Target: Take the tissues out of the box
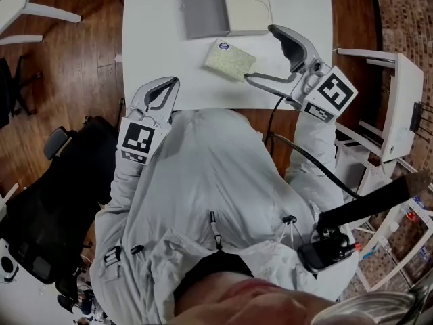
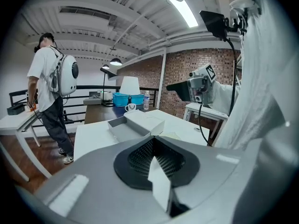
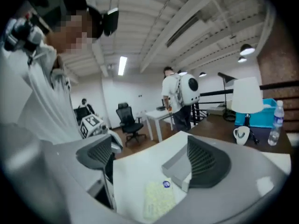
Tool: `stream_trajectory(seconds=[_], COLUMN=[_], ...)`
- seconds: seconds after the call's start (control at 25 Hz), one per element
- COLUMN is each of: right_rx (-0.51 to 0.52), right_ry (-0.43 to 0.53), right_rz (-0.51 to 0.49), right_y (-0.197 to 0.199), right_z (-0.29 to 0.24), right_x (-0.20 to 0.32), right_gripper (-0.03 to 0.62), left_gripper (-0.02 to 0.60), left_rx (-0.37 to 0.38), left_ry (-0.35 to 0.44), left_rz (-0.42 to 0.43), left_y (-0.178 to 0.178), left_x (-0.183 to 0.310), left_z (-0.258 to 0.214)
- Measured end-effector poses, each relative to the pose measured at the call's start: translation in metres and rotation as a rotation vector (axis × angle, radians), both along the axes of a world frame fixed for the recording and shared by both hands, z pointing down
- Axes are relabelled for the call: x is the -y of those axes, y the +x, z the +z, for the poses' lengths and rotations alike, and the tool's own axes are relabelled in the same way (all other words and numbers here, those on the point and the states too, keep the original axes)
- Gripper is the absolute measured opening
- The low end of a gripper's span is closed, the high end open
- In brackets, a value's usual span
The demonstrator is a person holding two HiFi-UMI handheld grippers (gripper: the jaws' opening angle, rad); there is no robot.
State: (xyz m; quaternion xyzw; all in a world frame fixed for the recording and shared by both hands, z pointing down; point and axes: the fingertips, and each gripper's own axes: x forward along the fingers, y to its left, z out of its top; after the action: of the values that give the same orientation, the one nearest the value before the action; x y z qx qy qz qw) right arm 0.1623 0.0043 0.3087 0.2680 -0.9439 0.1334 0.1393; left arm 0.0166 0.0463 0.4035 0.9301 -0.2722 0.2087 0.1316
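The pack of tissues [image 1: 230, 59] lay flat on the white table [image 1: 162, 39]. It was out of the gray box [image 1: 205, 7] and sat just beside the box's near corner. The pack was pale, with a small blue round sticker on it. The box sat farther back on the table with its top off.

The right gripper [image 1: 258, 53] hung over the table right by the pack. Its jaws were wide apart and held nothing.

The left gripper [image 1: 173, 82] was at the near edge of the table, apart from the pack. Its jaws were pressed together with nothing held.

A black chair [image 1: 40, 208] stood on the wood floor to the left.
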Motion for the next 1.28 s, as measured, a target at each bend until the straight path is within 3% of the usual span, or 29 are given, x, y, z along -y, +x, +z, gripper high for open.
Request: stream_trajectory(seconds=[0.08,0.16,0.48,0.84,1.0,1.28], right_rx=[0.093,0.099,0.120,0.065,0.069,0.048], right_ry=[0.006,0.001,0.020,0.061,0.045,0.048], right_rz=[0.063,0.088,0.013,-0.080,-0.089,-0.075], right_y=[0.011,0.016,0.006,-0.009,-0.011,-0.008], right_z=[-0.009,-0.003,0.002,0.010,0.018,0.019], right_x=[-0.007,-0.013,-0.034,-0.027,-0.025,-0.019], right_gripper=[0.511,0.510,0.510,0.506,0.456,0.456], left_gripper=[0.014,0.014,0.014,0.014,0.014,0.014], left_rx=[-0.004,-0.001,0.009,-0.044,-0.039,-0.042], left_ry=[0.016,0.029,0.072,0.119,0.134,0.121], left_rz=[0.019,0.040,0.065,0.007,-0.021,-0.025], left_y=[0.006,0.012,0.036,0.036,0.028,0.026], left_x=[0.004,0.006,0.000,0.008,0.017,0.015], left_z=[-0.003,-0.006,-0.016,-0.043,-0.045,-0.043])
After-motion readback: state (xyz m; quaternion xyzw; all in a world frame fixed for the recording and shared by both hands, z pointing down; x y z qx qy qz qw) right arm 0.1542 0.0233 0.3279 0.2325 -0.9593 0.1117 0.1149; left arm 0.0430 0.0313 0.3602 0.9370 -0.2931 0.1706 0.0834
